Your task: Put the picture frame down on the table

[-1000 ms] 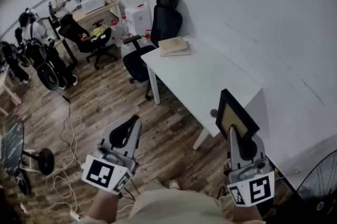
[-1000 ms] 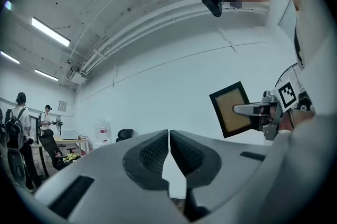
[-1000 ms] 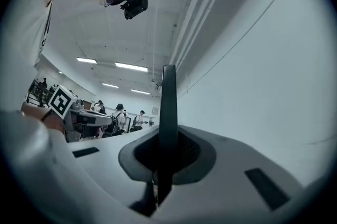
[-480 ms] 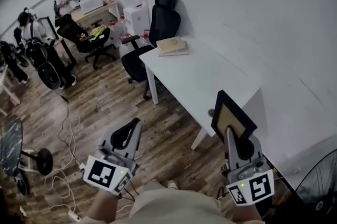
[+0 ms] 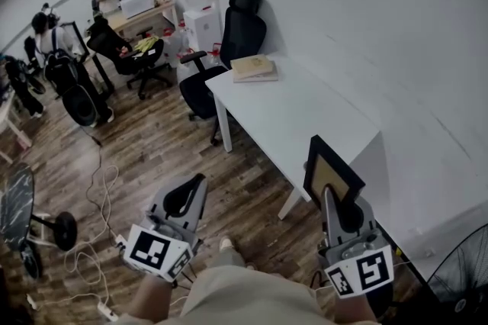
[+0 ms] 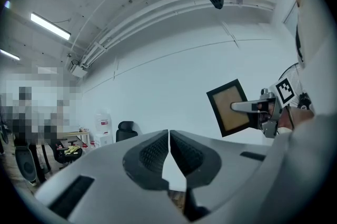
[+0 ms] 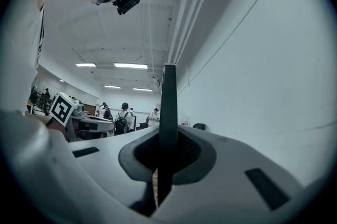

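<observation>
Picture frame (image 5: 336,168): black border, tan panel, gripped upright by its lower edge between the closed jaws of the right gripper (image 5: 329,198), in the air. White table (image 5: 290,114) just ahead of that gripper. Left gripper (image 5: 194,185): jaws together, empty, well apart from the frame.

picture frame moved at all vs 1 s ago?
Yes, slightly: in the head view the picture frame, clamped in the right gripper, has drifted left against the near corner of the white table. Not set down yet.
</observation>
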### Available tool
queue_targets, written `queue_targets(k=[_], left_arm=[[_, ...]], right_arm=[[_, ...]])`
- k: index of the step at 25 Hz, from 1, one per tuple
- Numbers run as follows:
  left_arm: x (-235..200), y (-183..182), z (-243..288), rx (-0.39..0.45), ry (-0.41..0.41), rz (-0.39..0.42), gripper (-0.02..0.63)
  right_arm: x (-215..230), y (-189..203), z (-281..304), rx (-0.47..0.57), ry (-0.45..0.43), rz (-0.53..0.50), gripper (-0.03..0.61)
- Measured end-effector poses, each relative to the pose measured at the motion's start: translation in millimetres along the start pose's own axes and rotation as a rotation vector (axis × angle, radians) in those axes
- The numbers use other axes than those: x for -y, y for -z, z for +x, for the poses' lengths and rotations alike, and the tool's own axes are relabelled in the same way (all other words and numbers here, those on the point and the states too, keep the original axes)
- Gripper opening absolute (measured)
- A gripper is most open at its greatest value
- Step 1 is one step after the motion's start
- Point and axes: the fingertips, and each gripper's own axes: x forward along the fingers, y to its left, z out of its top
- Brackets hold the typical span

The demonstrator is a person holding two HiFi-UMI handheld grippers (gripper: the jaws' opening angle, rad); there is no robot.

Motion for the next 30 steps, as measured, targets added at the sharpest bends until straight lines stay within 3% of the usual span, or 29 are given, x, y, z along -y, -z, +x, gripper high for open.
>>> queue_targets(k=[17,24,30], left_arm=[[-46,11,52,0.006,0.022,-0.045,0.029],[-81,31,97,-0.03,0.036,-0.073,0.029],[-121,38,144,-0.061,0.072,-0.082,0.029]], right_arm=[[11,21,67,-0.063,0.006,-0.016,0.031],[29,44,123,-0.115,-0.002,0.007,0.031],[46,53,184,-0.126,0.041,0.004,0.031]])
